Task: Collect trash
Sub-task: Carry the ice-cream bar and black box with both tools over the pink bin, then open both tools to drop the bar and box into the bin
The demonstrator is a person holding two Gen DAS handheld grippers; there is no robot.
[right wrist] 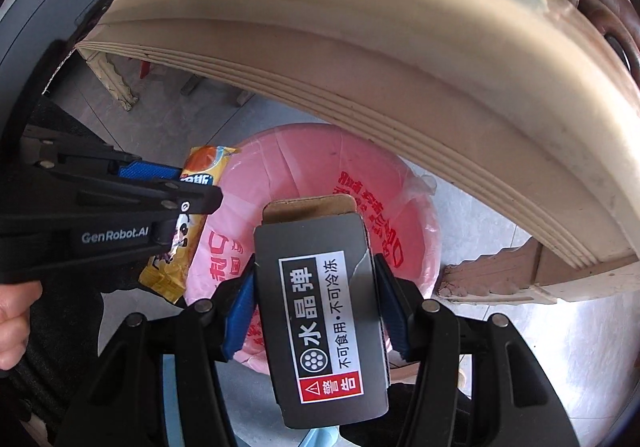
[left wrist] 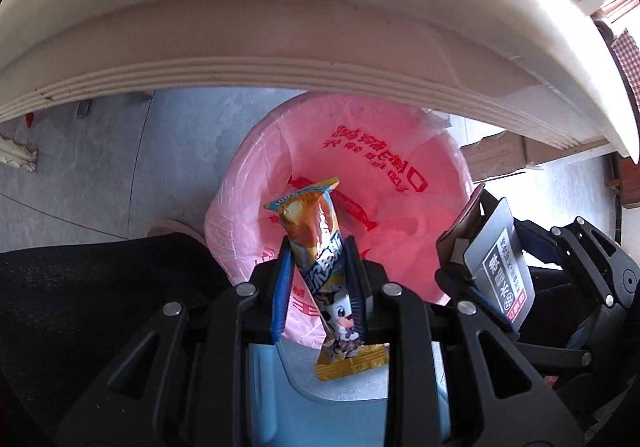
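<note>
Both items gripped above the lined bin; release not yet done.

Your left tongs (left wrist: 318, 279) are clamped on the orange snack wrapper (left wrist: 316, 231), and your right tongs (right wrist: 316, 311) are clamped on the grey carton (right wrist: 320, 319). Both point steeply down, side by side, over the pink-lined bin (left wrist: 440, 183) on the floor below the counter (left wrist: 280, 27) edge. The bag looks empty; what is left is to open both over it.

Black grippers (left wrist: 318, 279), blue-padded jaws
</note>
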